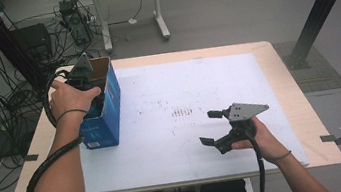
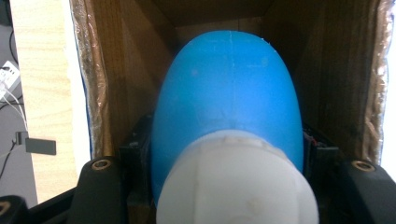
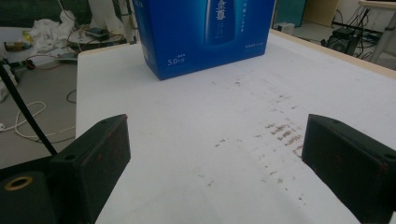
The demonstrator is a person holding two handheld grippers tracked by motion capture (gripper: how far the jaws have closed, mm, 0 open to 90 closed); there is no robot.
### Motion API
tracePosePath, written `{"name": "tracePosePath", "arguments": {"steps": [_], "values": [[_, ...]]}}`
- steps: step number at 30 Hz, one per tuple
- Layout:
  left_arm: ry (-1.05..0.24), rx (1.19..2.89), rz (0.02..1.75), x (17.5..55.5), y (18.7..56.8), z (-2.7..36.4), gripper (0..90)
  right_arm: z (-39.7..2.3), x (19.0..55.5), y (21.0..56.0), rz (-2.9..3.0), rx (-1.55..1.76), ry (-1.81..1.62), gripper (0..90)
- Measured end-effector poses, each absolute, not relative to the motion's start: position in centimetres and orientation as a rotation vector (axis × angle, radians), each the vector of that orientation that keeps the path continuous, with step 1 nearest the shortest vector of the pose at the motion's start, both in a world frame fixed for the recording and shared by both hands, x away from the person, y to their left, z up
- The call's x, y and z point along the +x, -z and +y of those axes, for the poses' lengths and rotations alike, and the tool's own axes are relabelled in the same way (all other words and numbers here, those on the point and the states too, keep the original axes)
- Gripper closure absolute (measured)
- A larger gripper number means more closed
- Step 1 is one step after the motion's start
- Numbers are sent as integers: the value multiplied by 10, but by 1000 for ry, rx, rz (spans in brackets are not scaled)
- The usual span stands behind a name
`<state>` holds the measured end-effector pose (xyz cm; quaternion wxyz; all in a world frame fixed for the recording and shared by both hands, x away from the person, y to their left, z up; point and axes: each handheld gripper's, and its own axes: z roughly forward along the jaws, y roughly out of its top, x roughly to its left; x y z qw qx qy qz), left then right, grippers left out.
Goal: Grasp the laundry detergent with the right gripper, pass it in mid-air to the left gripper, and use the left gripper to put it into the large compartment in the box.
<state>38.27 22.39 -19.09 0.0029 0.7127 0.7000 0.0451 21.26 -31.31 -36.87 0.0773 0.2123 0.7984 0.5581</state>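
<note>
Pretty even overhead room light in the high view, soft shadows only, though it's low-res and a bit mushy. The white table cover looks bright, nearly washed out. Inside the box it's dim and brown, and the blue bottle up close is soft, its white cap blurrier. The right gripper view is sharper, with slightly blurry near jaws.

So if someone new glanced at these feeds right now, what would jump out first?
Probably the blue bottle with its white cap, clamped in the left gripper inside the open blue box at the table's left edge. Next, the right gripper over the white mat, jaws wide and empty.
</note>
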Motion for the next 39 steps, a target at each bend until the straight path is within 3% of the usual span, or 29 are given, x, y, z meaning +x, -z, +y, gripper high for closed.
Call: {"name": "tracePosePath", "arguments": {"steps": [39], "values": [[-114,2254,2203,390,191,224,373,-311,213,369,2396,634,-1675,81]]}}
